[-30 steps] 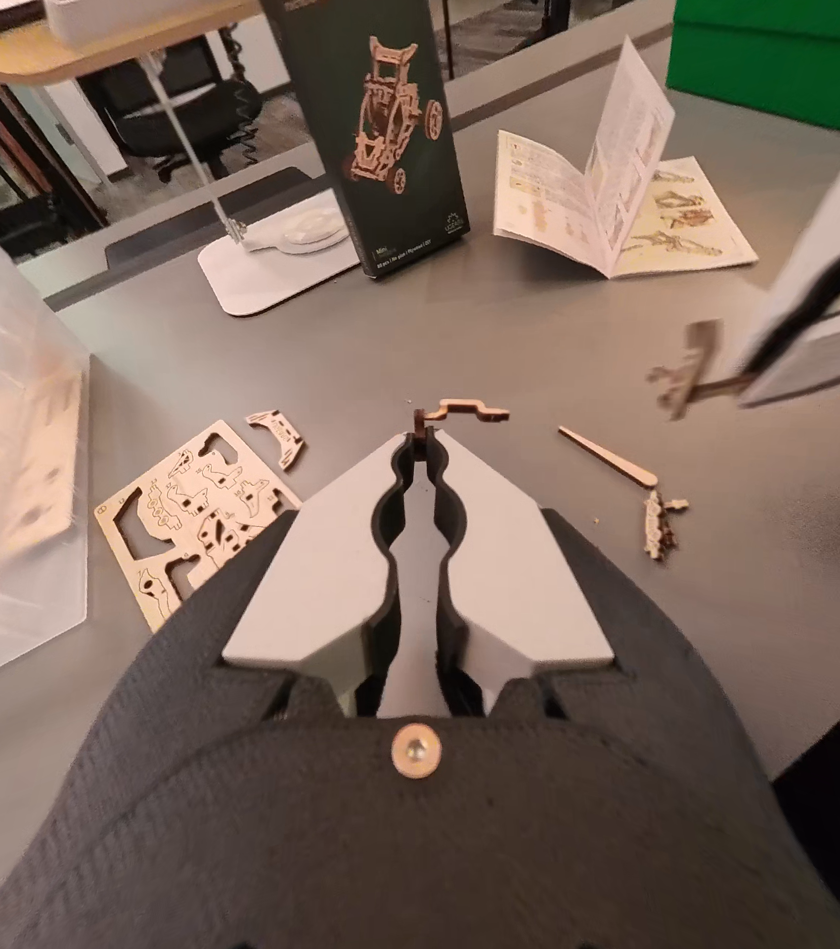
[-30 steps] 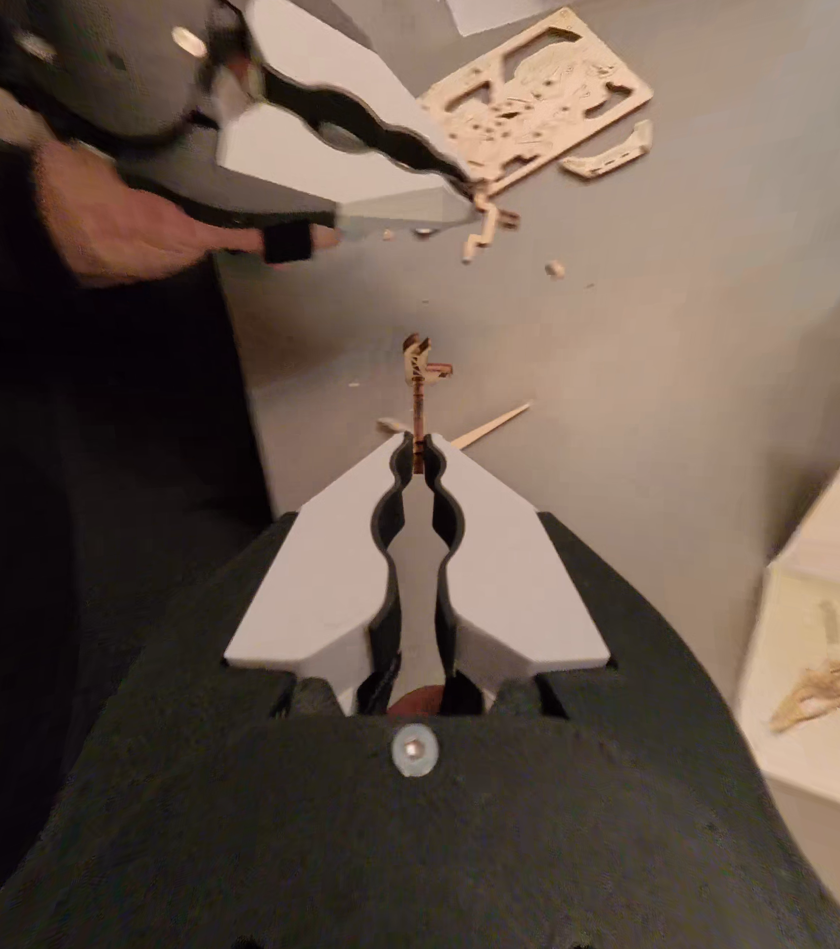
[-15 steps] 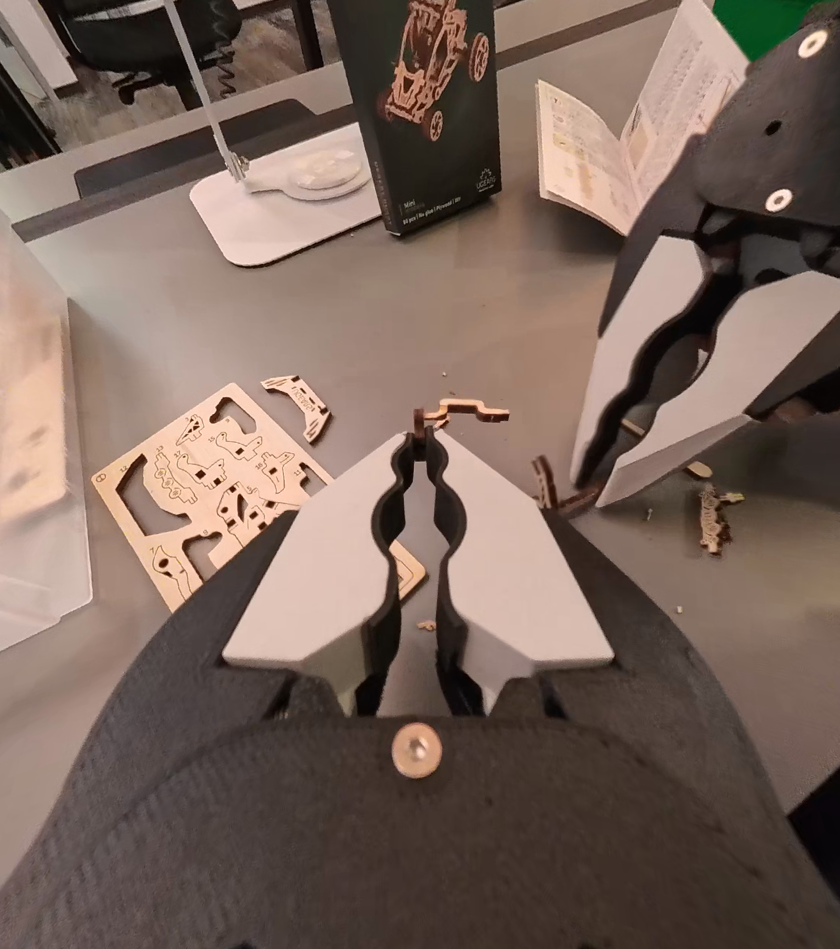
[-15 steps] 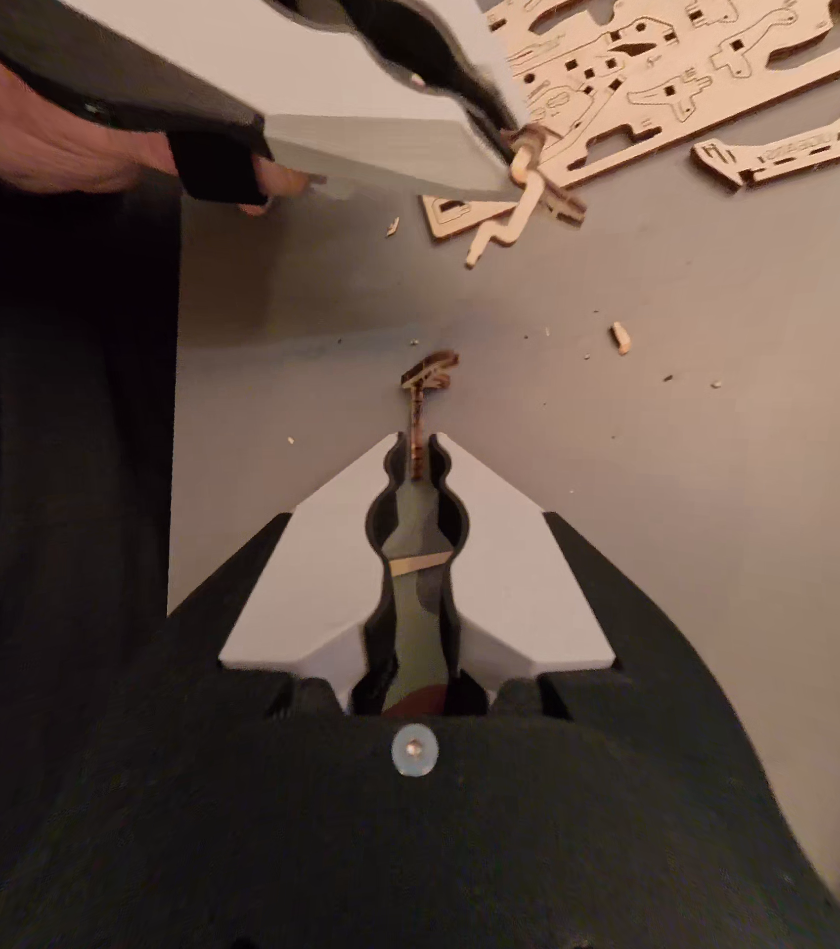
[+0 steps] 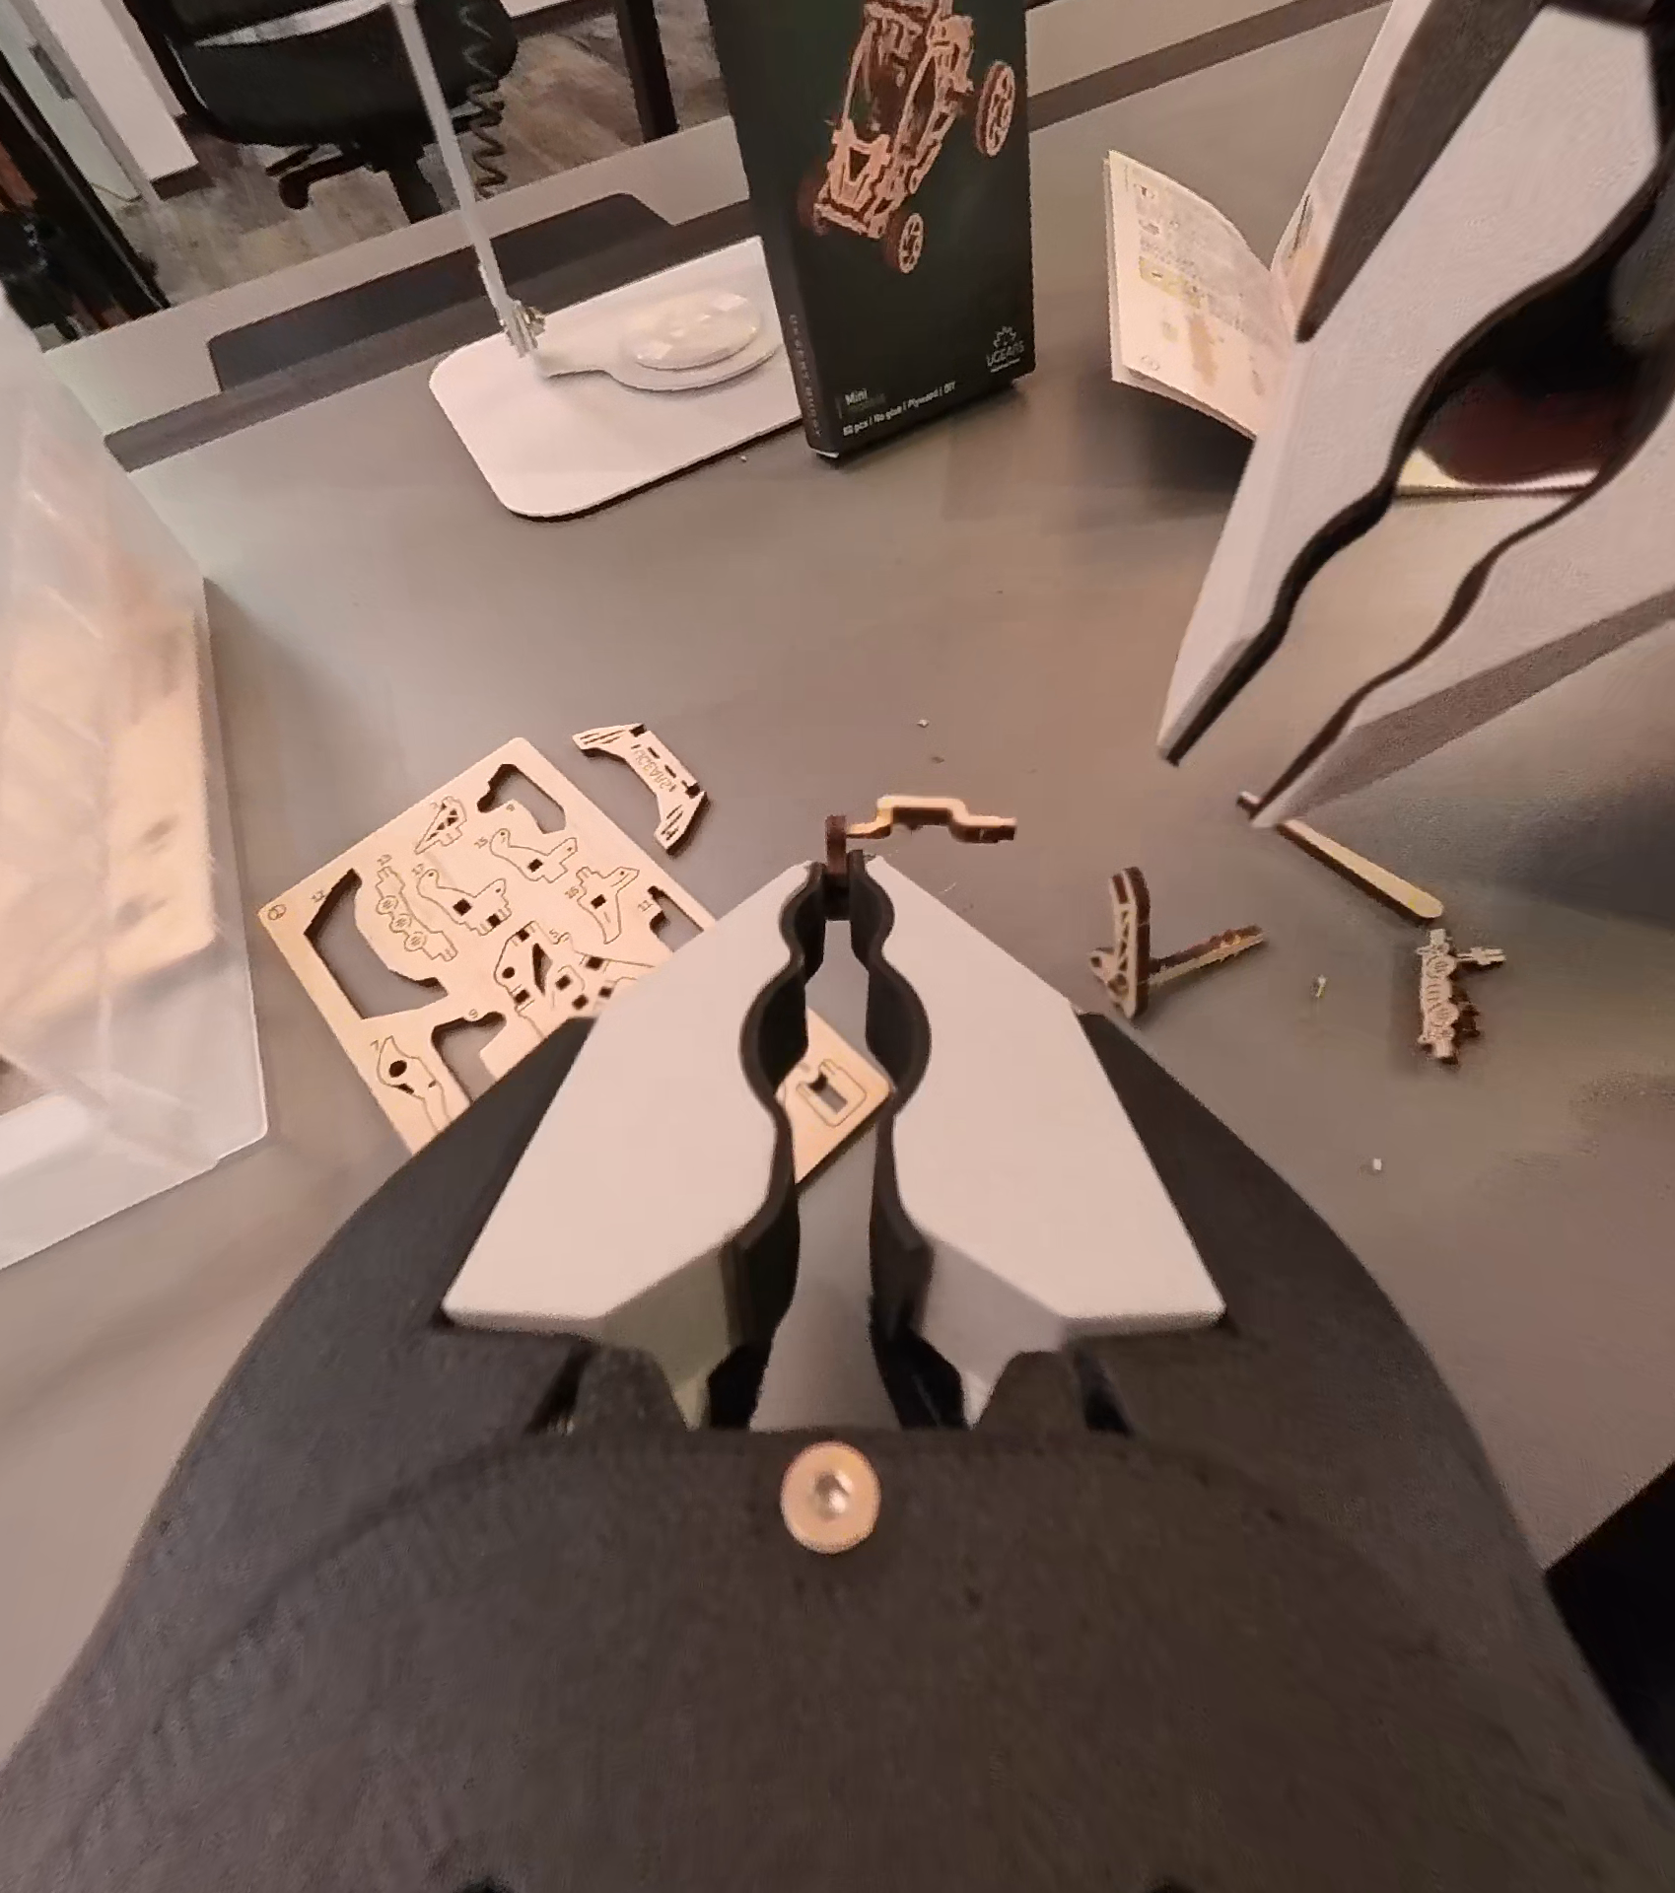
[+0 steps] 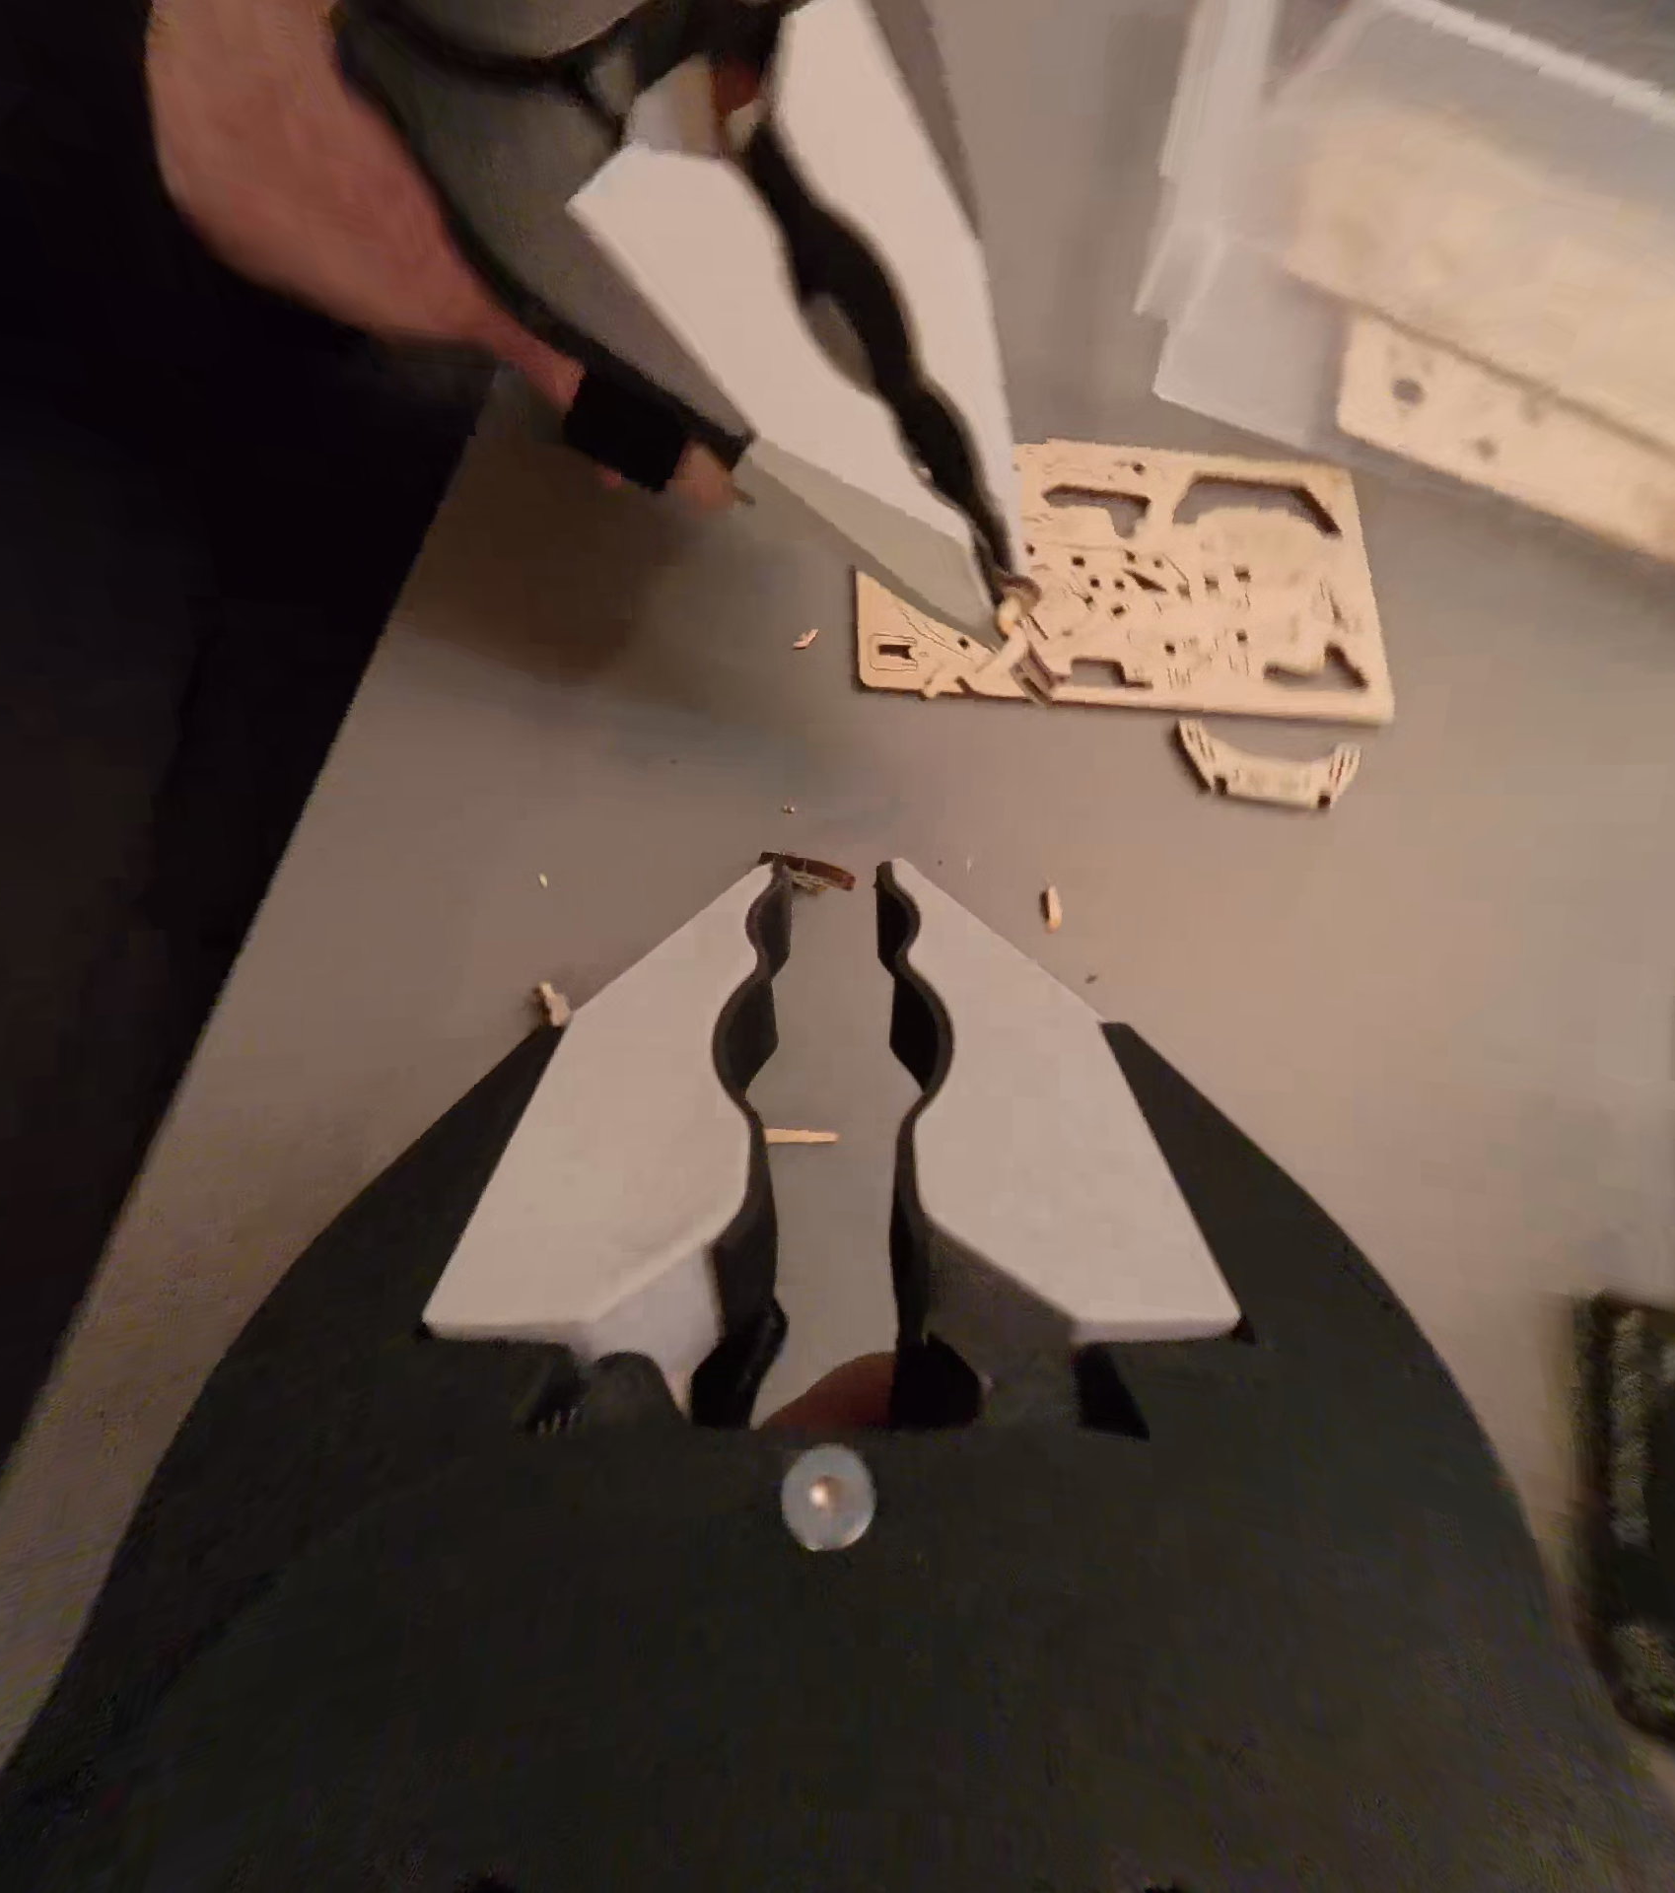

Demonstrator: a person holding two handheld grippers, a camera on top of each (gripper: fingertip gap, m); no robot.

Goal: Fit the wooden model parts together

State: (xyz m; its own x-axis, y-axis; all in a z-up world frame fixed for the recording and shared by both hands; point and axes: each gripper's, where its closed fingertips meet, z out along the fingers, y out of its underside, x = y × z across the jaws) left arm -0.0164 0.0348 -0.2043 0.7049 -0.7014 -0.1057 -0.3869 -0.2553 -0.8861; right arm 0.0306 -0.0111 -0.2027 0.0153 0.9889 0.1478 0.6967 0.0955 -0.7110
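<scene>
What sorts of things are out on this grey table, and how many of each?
Loose wooden model pieces: 5
Wooden cut-out sheets lying on the table: 1
Dark kit boxes: 1
Instruction booklets: 1
Clear plastic bins: 1
White stand bases: 1
Total: 10

Dim, warm indoor light falls on the grey table (image 5: 915,615), with soft shadows under the tools. Wide-angle distortion bends edges. Motion blur smears the clear plastic bin (image 6: 1478,256) at 1 o'clock in the right wrist view.
</scene>
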